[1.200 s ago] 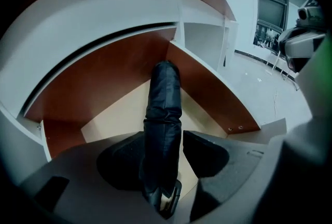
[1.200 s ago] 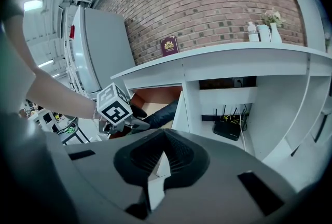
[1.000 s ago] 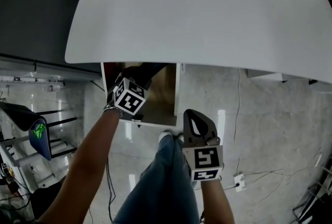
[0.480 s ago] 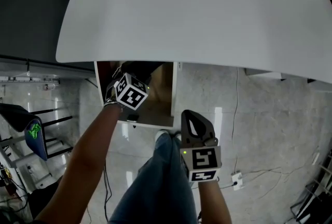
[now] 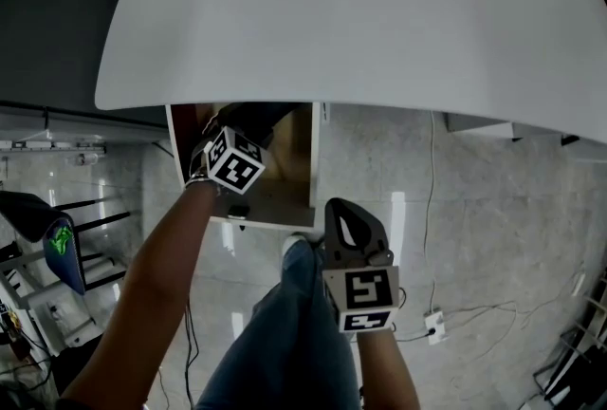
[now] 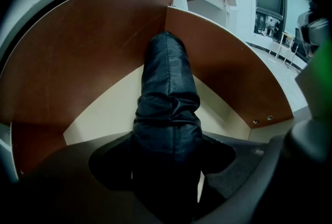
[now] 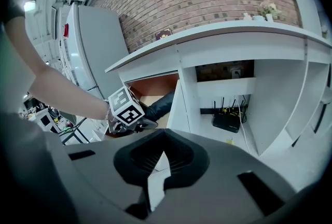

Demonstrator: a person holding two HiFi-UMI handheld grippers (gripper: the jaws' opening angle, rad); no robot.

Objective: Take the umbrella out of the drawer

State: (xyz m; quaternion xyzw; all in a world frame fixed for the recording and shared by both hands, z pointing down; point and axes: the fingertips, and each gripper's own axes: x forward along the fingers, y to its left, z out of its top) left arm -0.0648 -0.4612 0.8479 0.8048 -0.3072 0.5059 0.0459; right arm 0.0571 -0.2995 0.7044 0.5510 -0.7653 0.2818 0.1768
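The drawer [image 5: 285, 209] stands pulled out under the white desk, with brown walls [image 6: 223, 62] and a pale floor. The umbrella [image 6: 166, 98], in a black wrinkled sleeve, lies lengthwise in it and also shows in the head view [image 5: 254, 120] and the right gripper view [image 7: 162, 102]. My left gripper [image 6: 166, 186] reaches down into the drawer [image 7: 155, 85]. Its jaws are opening around the umbrella's near end, with slivers of light on both sides. My right gripper [image 5: 349, 209] hangs in front of the drawer, shut [image 7: 155, 186] and holding nothing.
The white desk top [image 5: 379, 9] overhangs the drawer's back. The person's leg in jeans [image 5: 285, 323] stands below the drawer. A socket and cables [image 5: 434, 330] lie on the floor at right. A router [image 7: 226, 122] sits in the desk's open bay. A chair [image 5: 57, 237] is at left.
My left gripper has sunk a little deeper into the drawer. The right gripper has kept its place.
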